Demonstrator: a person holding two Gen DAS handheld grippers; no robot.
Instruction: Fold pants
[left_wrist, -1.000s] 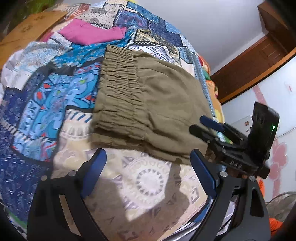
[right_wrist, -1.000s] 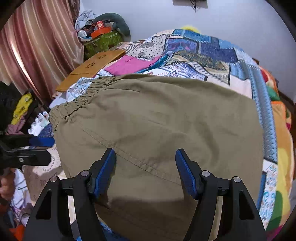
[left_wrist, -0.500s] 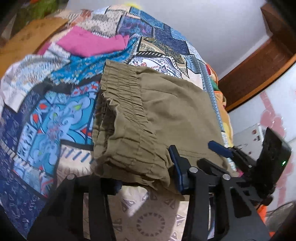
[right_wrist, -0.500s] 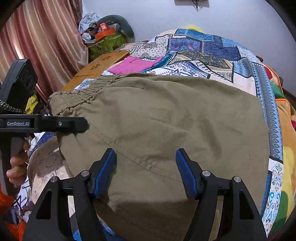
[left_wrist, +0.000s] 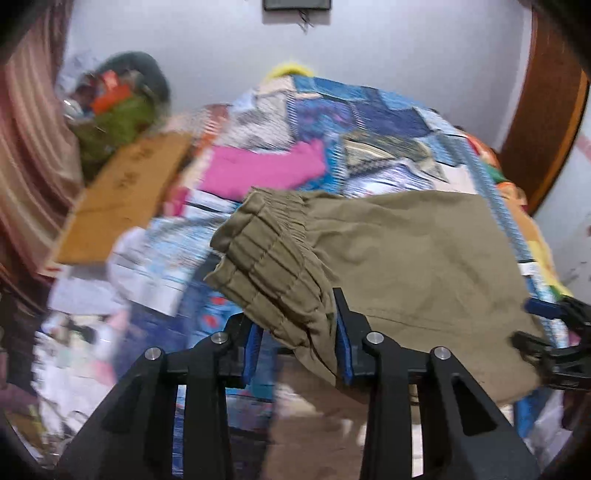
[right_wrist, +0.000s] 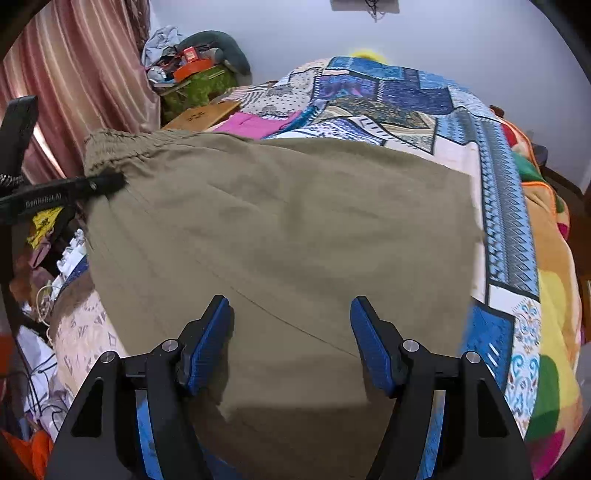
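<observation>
Pants (left_wrist: 406, 251) waistband (bunched) between left gripper (left_wrist: 297, 332) jaws

A lived-in home bedroom: a bed covered by a patchwork quilt (right_wrist: 406, 96) fills most of both views, with pink striped curtains (right_wrist: 77, 77) at the left. A heap of household clutter (right_wrist: 192, 62) sits in the corner against a plain white wall (right_wrist: 461, 40), beside a wooden door frame (left_wrist: 539, 122)
</observation>
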